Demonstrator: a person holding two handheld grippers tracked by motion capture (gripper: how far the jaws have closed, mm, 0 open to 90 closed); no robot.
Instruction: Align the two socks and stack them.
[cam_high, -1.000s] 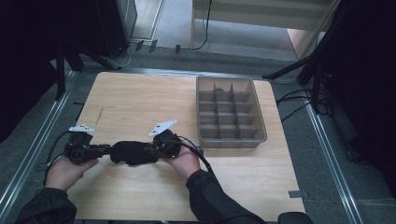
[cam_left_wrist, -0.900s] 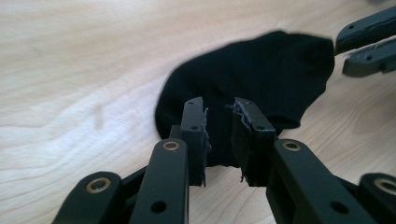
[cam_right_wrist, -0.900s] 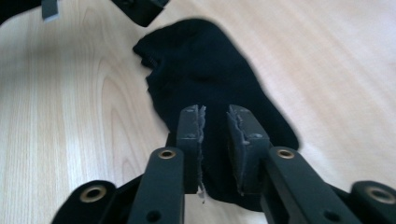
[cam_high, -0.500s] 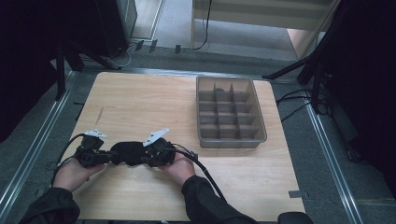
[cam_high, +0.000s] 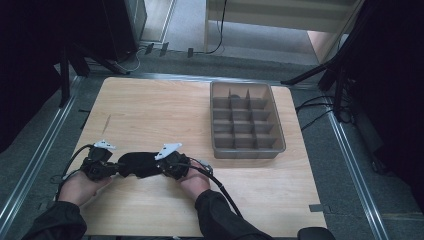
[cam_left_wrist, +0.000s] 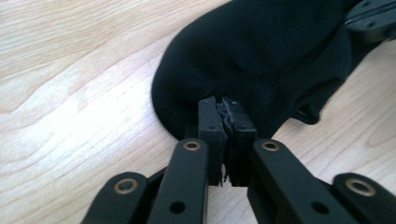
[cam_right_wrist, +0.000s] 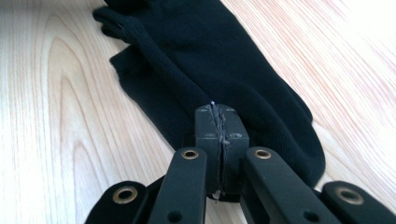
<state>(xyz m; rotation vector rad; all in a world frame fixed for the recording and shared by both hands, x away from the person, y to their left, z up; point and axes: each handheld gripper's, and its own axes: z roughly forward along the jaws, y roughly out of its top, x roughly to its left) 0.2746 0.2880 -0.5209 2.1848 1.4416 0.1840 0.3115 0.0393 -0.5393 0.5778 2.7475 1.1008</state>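
A black sock (cam_high: 137, 164) lies stretched on the wooden table (cam_high: 165, 110) near its front left, between my two grippers. In the high view my left gripper (cam_high: 119, 168) holds the sock's left end and my right gripper (cam_high: 159, 167) its right end. The left gripper view has my left gripper (cam_left_wrist: 225, 105) with jaws pressed together, pinching the rounded end of the sock (cam_left_wrist: 261, 51). In the right gripper view my right gripper (cam_right_wrist: 217, 112) is shut on a ridge of the sock (cam_right_wrist: 210, 56). Both pairs of jaws have just been closing.
A grey tray (cam_high: 280, 145) divided into several compartments stands at the table's right side, beyond my right hand. Cables trail from both grippers toward the front edge. Metal rails run along the left and right of the table.
Both hands have come slightly toward the front edge, the right one sinking toward the table. The sock now lies lower, close to the wood.
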